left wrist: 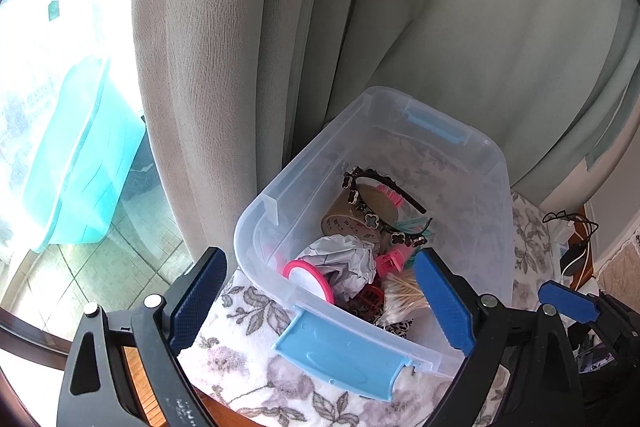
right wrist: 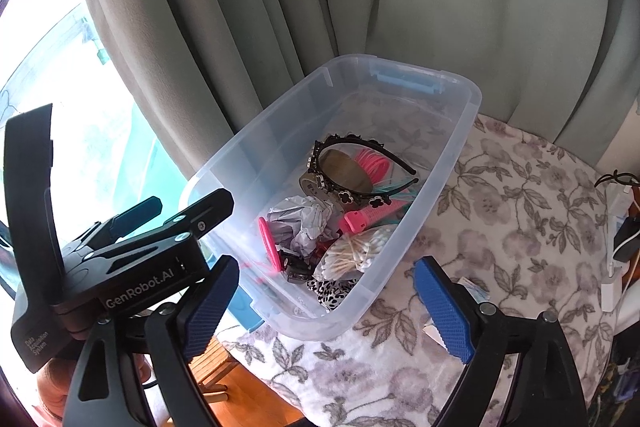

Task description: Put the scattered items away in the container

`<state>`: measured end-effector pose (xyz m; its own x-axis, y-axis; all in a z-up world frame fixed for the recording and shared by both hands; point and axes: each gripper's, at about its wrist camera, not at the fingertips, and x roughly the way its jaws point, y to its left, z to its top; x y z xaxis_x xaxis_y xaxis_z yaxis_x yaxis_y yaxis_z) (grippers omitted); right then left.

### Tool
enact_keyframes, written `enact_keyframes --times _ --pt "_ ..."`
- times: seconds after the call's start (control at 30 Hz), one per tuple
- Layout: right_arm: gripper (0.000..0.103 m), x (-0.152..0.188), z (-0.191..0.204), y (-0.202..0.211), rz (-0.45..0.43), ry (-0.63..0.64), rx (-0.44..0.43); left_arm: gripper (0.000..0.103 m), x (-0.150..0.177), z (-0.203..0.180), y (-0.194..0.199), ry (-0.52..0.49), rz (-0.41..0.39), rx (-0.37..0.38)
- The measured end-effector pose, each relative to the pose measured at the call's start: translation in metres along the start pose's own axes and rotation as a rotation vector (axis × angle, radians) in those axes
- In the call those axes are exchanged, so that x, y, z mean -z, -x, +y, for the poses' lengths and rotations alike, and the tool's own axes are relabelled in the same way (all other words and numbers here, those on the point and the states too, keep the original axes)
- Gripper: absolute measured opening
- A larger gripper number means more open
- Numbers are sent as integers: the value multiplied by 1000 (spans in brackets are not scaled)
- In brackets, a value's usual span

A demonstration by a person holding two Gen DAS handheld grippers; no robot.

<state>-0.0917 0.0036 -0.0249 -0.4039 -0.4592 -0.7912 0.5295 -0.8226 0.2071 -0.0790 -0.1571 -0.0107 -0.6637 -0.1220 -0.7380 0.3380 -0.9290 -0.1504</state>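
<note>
A clear plastic bin (left wrist: 256, 223) (right wrist: 460, 147) with blue latches (left wrist: 340, 355) stands on a floral cloth (right wrist: 520, 207). Inside lie a black flower headband (left wrist: 372, 219) (right wrist: 344, 183), a brown tape roll (right wrist: 344, 171), crumpled paper (left wrist: 344, 255) (right wrist: 304, 219), a pink-rimmed disc (left wrist: 308, 279), a bag of cotton swabs (right wrist: 352, 255), a pink clip (left wrist: 392, 261) and a pink roller (right wrist: 368, 219). My left gripper (left wrist: 320, 259) is open over the bin's near end and holds nothing. My right gripper (right wrist: 326, 265) is open at the bin's near corner, also holding nothing. A small white packet (right wrist: 474, 287) lies on the cloth by its right finger.
Grey curtains (left wrist: 400, 27) hang close behind the bin. A window with a teal tub (left wrist: 80, 155) outside is at the left. Cables and a white power strip (right wrist: 612, 267) lie at the right edge. Bare wood (right wrist: 240, 387) shows at the table's near edge.
</note>
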Motion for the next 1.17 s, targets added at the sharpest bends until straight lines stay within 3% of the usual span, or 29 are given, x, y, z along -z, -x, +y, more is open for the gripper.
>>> enact_keyframes --times 0.1,1.17 --pt "103 0 -1 0 4 -8 19 95 -1 1 0 -4 2 16" --pt "103 2 0 0 27 -16 33 95 0 1 -1 -26 -10 26"
